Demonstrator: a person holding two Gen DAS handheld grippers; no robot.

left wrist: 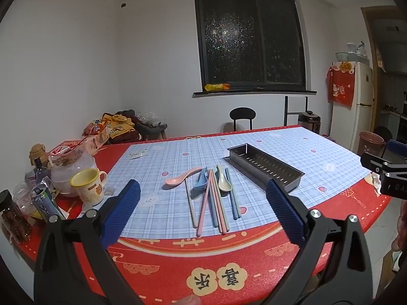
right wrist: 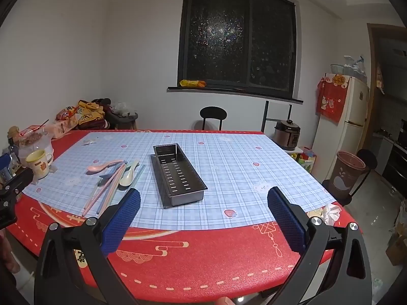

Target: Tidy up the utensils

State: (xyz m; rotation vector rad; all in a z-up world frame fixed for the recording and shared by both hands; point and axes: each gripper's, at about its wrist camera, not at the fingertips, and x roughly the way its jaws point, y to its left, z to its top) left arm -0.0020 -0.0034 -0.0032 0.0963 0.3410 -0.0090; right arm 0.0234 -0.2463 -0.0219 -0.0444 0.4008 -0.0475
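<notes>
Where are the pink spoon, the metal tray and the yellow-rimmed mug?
pink spoon (left wrist: 175, 179): left wrist view, on its bowl.
metal tray (right wrist: 180, 175): right wrist view, on its slotted floor.
yellow-rimmed mug (left wrist: 89, 189): left wrist view, on its printed side wall.

Blue plaid mat (left wrist: 254, 147); red tablecloth (left wrist: 157, 259); pink spoon (left wrist: 182, 178); dark grey tray (right wrist: 178, 175).

Three spoons (left wrist: 202, 178) are lying among roughly eight chopsticks (left wrist: 216, 203); one tray (left wrist: 264, 169), one mug (left wrist: 87, 186) and two grippers are showing.
</notes>
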